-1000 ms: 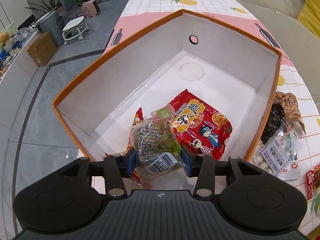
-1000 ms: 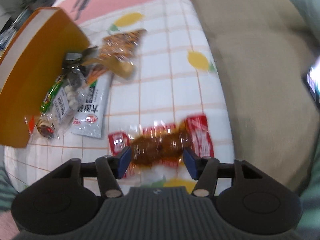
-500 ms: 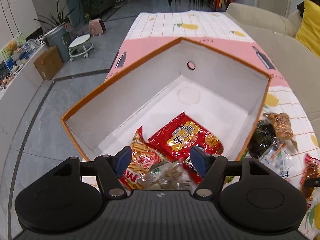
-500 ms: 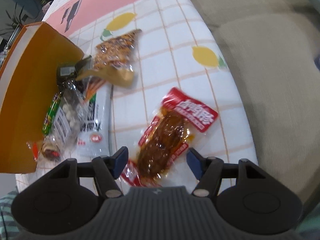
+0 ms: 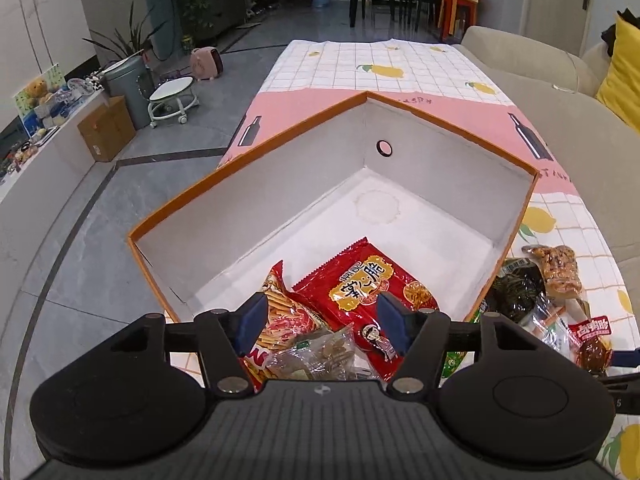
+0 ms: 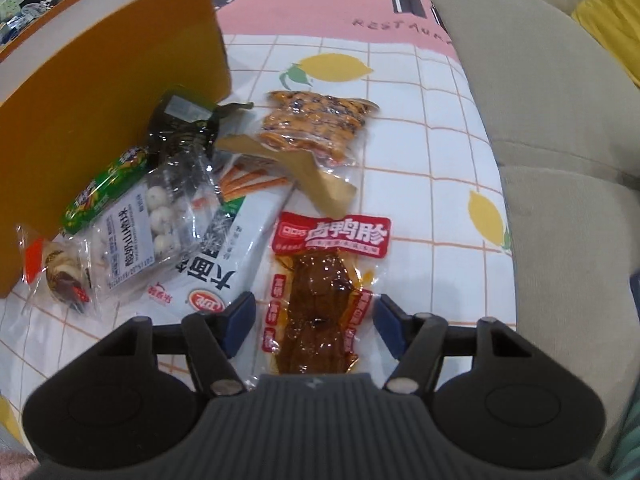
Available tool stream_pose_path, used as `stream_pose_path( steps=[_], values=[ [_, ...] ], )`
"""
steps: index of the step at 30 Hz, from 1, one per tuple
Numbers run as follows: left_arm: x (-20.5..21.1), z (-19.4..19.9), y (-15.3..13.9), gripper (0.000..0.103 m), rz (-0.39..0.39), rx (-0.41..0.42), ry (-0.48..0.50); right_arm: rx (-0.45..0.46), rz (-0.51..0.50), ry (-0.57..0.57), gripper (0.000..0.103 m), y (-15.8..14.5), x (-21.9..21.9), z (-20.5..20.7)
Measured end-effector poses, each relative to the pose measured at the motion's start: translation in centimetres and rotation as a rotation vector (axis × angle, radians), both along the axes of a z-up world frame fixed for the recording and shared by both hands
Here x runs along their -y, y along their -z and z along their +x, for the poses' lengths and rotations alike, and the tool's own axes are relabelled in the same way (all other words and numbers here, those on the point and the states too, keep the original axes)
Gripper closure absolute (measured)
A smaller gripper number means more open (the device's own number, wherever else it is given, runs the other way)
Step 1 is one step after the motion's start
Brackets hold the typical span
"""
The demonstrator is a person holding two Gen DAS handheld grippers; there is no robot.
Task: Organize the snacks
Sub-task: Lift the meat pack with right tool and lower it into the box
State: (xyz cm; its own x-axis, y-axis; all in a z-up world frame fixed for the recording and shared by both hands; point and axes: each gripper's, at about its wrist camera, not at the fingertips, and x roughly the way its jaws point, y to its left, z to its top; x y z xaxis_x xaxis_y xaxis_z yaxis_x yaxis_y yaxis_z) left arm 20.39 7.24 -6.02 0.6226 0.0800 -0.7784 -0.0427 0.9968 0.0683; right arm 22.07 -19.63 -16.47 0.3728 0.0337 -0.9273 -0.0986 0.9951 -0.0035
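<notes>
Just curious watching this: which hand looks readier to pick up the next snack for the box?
Probably the right gripper: its open jaws already straddle the red-labelled braised-meat packet on the tablecloth. The left gripper hangs open over the orange box.

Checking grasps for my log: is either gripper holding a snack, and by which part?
Nothing is held. The left gripper and right gripper stand open, the right straddling the red-labelled brown meat packet.
</notes>
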Motion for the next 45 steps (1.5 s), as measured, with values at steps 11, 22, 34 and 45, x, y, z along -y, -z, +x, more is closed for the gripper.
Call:
stream_pose_path(
  steps=[11, 22, 34, 45],
  values=[
    [-0.8, -0.1, 0.2, 0.048, -0.155, -0.041, -0.001, 0.055, 0.079, 0.014, 0.083, -2.2, 1.1, -0.9],
    [-1.1, -0.8, -0.5, 0.060, -0.240, -0.061, 0.003, 0.120, 0.228, 0.015, 0.103, -5.4, 1.8, -1.6],
    [-2.0, -0.7, -1.1, 0.103, -0.233, -0.051, 0.010, 0.253, 0.297, -0.072, 0.103, -11.7, 0.0, -1.2],
    [-3.6, 0.2, -1.8, 0.049, -0.248, -0.020, -0.033, 0.403, 0.443, -0.261, 0.103, -17.3, -8.5, 5.2]
  ],
)
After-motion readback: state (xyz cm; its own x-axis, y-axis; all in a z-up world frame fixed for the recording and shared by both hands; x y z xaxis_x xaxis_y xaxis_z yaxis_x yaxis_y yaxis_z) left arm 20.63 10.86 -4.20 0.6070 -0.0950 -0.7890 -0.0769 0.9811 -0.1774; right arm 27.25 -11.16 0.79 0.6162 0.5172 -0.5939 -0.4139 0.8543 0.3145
